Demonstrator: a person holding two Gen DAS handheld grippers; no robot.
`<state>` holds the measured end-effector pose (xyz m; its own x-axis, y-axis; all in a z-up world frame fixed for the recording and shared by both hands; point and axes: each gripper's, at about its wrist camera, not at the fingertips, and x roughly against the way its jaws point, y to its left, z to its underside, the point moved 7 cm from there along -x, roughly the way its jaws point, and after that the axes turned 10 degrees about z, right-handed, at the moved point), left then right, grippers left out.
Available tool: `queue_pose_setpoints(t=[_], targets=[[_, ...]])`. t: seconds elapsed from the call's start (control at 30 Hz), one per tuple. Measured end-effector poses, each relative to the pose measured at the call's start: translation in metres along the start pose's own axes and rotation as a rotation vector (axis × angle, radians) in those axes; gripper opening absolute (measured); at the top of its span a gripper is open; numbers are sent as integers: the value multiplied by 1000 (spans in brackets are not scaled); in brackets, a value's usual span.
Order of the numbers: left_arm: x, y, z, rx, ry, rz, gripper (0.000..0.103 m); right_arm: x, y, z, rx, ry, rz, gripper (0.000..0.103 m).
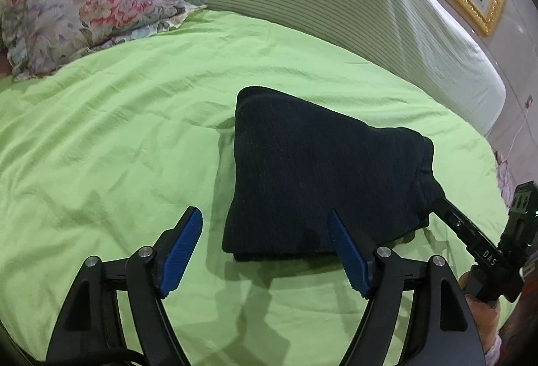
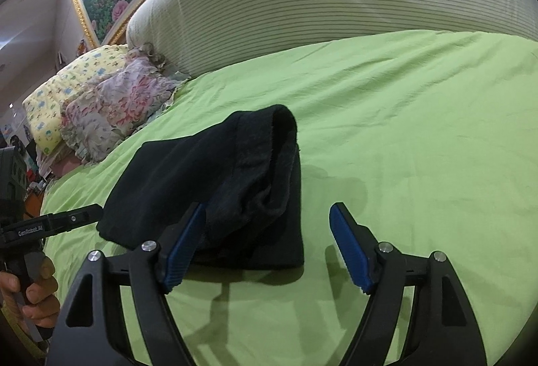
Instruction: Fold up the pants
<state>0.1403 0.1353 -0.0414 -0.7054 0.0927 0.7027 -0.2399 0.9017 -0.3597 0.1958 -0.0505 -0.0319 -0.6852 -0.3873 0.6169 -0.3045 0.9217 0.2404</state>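
Green bedsheet (image 1: 117, 130), pants (image 1: 319, 171) folded at 12 o'clock. Your left gripper (image 1: 265, 251) and right gripper (image 2: 269, 248) are released, empty. Raised right edge could flop open if nudged.

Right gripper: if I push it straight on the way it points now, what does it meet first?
Most likely the folded black pants. The right gripper stands open, its left pad already at the pile's near edge; the right pad would meet the green sheet. Depth is hard to judge.

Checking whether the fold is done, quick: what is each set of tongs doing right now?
Left tongs: open, holding nothing, by the folded dark pants.
Right tongs: open, holding nothing.
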Motion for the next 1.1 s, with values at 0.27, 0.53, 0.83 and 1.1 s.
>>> queue_pose_setpoints(t=[0.27,0.53,0.83,1.1], targets=[[9,-7,11,-46,-4,-40,81,18,27,12,118,-76,8,82],[11,-6,28,-91,-8,-112,82,29,45,24,206,-116,10,88],[18,-20,39,-161,-68,-122,84,40,59,37,252,-146,11,95],[15,-25,46,-218,-73,-158,86,39,61,41,273,-150,41,97]])
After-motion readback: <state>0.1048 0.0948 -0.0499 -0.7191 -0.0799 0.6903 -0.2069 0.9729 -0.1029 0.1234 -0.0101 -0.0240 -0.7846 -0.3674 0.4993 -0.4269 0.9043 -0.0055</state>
